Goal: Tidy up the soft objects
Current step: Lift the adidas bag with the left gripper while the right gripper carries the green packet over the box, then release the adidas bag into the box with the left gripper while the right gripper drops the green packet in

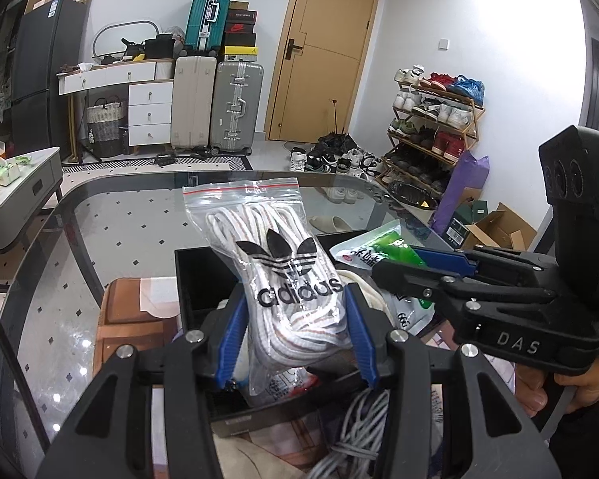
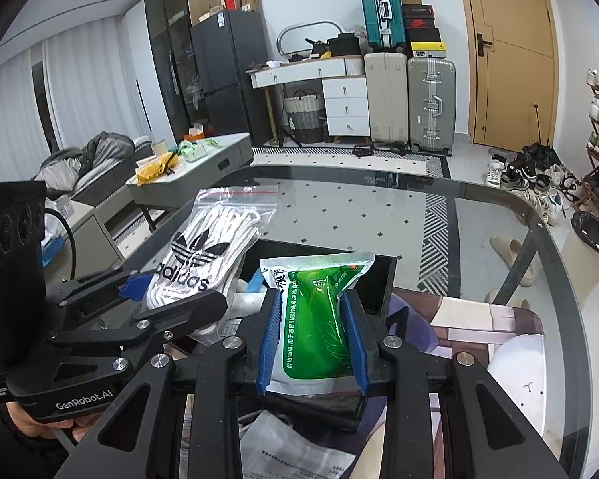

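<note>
My left gripper point(image 1: 295, 331) is shut on a clear zip bag of white laces point(image 1: 275, 275) with a black adidas logo, held upright above a black box point(image 1: 199, 275) on the glass table. The bag of laces also shows in the right wrist view point(image 2: 203, 255), with the left gripper point(image 2: 139, 299) on it. My right gripper point(image 2: 311, 339) is shut on a green and white sachet point(image 2: 319, 311), held over the same black box point(image 2: 383, 279). In the left wrist view the right gripper point(image 1: 427, 267) holds the sachet point(image 1: 375, 247) just right of the laces.
The glass table point(image 2: 479, 239) carries a grey cable bundle point(image 1: 359, 431), printed paper sheets point(image 2: 291, 447) and a white cap point(image 2: 519, 371). A grey coffee table point(image 2: 203, 163) stands to the left. Suitcases point(image 2: 411, 99), a door point(image 2: 507, 52) and a shoe rack point(image 1: 431, 127) line the far wall.
</note>
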